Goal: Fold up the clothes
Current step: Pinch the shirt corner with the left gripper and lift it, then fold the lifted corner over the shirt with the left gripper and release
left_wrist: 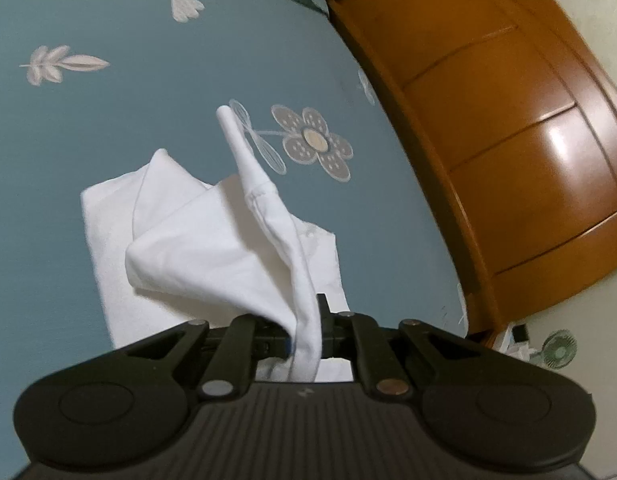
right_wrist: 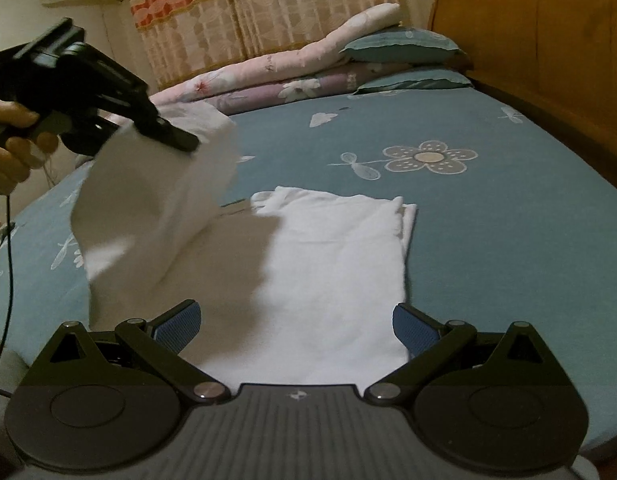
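Right wrist view: white garment spread part-folded on blue flowered bed sheet, near-left portion lifted off the bed. Left tongs clamped on that raised fold, gripped by a hand. Right tongs spread wide just above the garment's near edge, holding nothing. Pillows and folded quilts at the far end beside wooden headboard.

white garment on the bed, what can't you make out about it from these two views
- Left wrist view: the left gripper is shut on the white garment; its own body hides the near edge.
- Right wrist view: the lifted flap is motion-blurred and covers the garment's left part.
- Right gripper, open, hides the near hem.
- Garment type: unclear in both.
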Demonstrator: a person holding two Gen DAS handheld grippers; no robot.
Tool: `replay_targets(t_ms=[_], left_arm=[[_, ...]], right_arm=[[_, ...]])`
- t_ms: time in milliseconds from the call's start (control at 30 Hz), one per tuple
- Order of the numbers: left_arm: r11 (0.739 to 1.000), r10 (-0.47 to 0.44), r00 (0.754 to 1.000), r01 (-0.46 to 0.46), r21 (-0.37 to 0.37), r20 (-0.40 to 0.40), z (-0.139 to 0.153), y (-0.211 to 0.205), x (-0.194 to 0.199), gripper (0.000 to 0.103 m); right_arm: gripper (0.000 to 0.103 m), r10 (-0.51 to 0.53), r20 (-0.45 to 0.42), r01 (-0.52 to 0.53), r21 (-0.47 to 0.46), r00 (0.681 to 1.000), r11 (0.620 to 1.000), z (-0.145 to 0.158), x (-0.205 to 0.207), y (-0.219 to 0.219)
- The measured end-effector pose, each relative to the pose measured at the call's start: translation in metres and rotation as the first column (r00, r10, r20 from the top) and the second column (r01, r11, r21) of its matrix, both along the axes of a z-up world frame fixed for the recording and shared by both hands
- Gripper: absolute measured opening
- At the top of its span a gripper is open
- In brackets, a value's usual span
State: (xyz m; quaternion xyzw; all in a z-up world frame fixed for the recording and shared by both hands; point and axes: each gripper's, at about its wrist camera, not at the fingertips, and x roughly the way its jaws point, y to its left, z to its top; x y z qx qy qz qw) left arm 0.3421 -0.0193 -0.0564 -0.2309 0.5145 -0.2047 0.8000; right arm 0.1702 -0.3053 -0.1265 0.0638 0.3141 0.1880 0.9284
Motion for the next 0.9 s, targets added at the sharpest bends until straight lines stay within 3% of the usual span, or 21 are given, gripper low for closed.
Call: replay_targets(t_ms=[200,900], left_arm=[[0.999,-0.028,0.998,0.030,0.033,-0.056,-0.022,-0.038,0.018,0.008],[0.982,-0.092,0.989,0.110,0.155,-0.118,-0.047,-0.114,0.040,0.009]], right_arm=[[0.103,-0.054,-0.013,0.054,0.004,0.998,0.999,0.003,-0.001,-0.018],[0.103,-0.164,-0.005,0.164,0.014,0.986,0.986,0.002,-0.008,-0.056]])
